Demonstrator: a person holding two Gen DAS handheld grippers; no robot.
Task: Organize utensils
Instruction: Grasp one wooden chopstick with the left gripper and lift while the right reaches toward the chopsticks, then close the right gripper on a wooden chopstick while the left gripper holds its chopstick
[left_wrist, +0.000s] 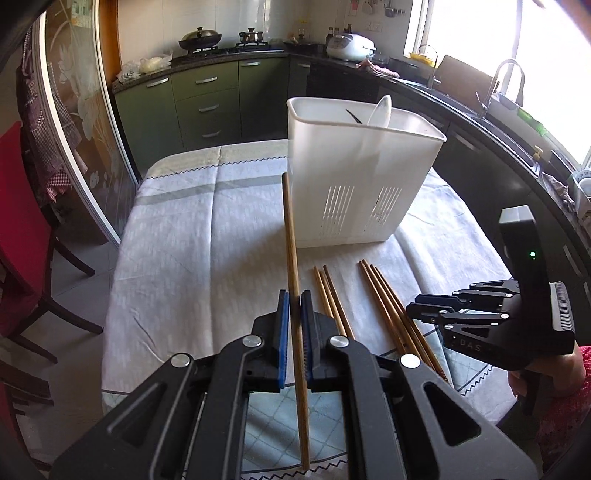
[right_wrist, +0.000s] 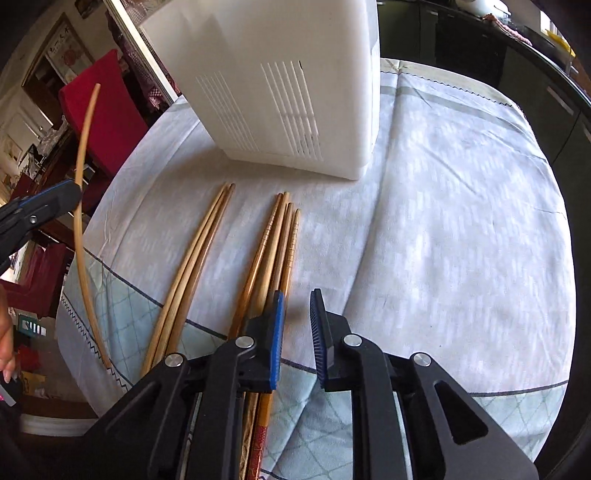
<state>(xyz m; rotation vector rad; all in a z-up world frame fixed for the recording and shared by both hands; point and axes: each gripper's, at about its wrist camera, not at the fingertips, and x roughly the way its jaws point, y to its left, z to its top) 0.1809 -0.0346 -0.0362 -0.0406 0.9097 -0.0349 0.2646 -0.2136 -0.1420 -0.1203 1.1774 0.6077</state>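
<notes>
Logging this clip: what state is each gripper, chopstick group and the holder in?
Left gripper: shut on one chopstick, lifted.
Right gripper: open, empty, above the table chopsticks.
Table chopsticks: lying flat, two groups.
Holder: upright, spoon inside.

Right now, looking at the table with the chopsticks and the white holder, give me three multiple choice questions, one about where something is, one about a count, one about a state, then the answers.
1. Where do the loose chopsticks lie?
A. inside the white utensil holder
B. on the tablecloth in front of the holder
C. on the red chair

2. How many groups do they form?
A. two
B. four
C. six

3. What is the left gripper doing?
A. open, empty
B. shut on a spoon
C. shut on a single chopstick

Answers:
1 B, they rest on the tablecloth before the white utensil holder.
2 A, one bundle left, one right.
3 C, the left gripper clamps a single chopstick raised off the cloth.
</notes>
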